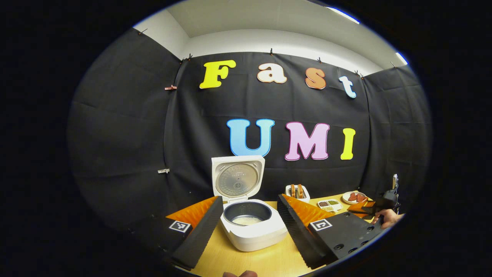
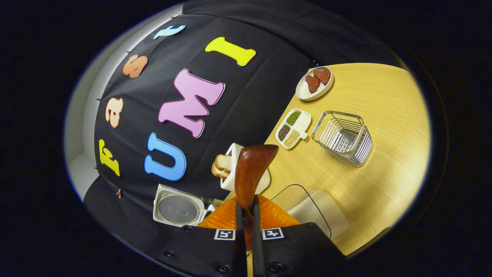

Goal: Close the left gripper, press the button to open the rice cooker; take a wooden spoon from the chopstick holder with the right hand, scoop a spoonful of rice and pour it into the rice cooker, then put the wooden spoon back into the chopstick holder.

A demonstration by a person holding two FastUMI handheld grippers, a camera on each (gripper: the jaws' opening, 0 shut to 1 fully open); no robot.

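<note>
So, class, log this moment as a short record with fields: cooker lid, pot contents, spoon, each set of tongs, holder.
cooker lid: rice cooker open, lid upright
pot contents: some white rice at the bottom
spoon: wooden spoon clamped in the right tongs, bowl pointing forward
left tongs: open, either side of the cooker
holder: wire chopstick holder on the table, nothing visible inside

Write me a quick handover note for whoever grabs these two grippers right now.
Left gripper: open, empty, held in front of the rice cooker.
Right gripper: shut on the wooden spoon, bowl forward, off to the right of the cooker.
Cooker lid is up; some rice lies in the pot.
Chopstick holder stands on the table, with no utensils in it.
Done: lid opened, spoon taken. I cannot tell whether the scoop has been poured.
Left: scoop and pour if needed, then return the spoon to the holder.
</note>
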